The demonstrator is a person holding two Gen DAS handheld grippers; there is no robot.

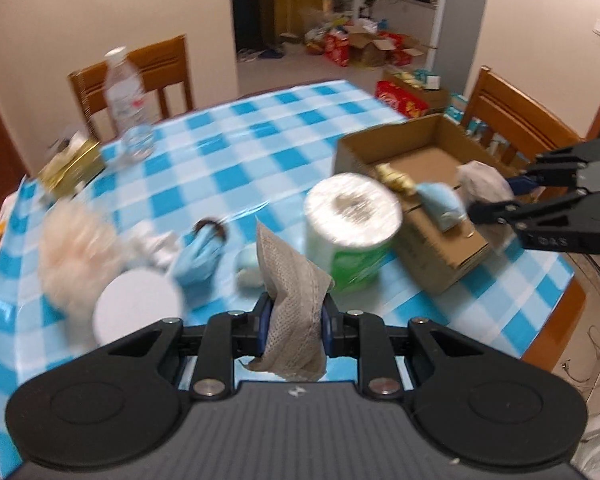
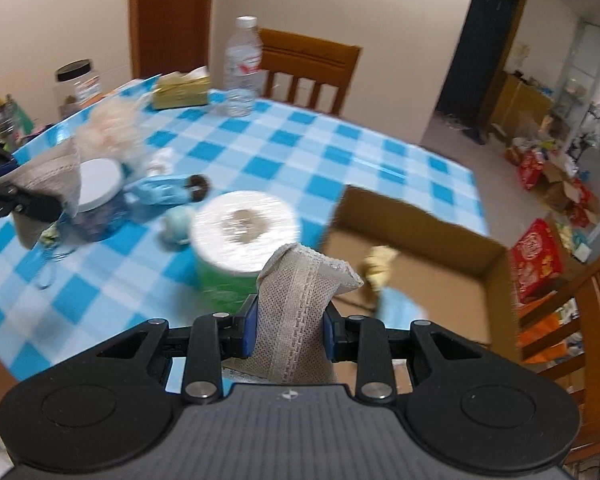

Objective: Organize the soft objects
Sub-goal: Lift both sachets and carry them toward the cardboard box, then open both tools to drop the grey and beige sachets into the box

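My left gripper [image 1: 296, 309] is shut on a beige mesh cloth [image 1: 288, 264] that stands up between its blue pads, above the near table edge. In the right wrist view it [image 2: 18, 188] appears at the far left with that cloth [image 2: 50, 176] hanging from it. My right gripper [image 2: 291, 313] is shut on a second beige mesh cloth [image 2: 300, 280], beside the open cardboard box [image 2: 496, 280]. The left wrist view shows the right gripper [image 1: 498, 197] over the box [image 1: 384, 148] with a pale cloth [image 1: 482, 178]. A yellow item [image 2: 380, 264] and a light blue one [image 2: 400, 306] lie in the box.
On the blue checked tablecloth [image 1: 236, 160] stand a toilet roll [image 1: 352, 216], a blue glove [image 1: 198, 258], a fluffy cream toy [image 1: 76, 248], a white-lidded jar [image 1: 136, 308], a water bottle [image 1: 122, 92] and a gold tissue box [image 1: 72, 164]. Wooden chairs [image 1: 516, 116] ring the table.
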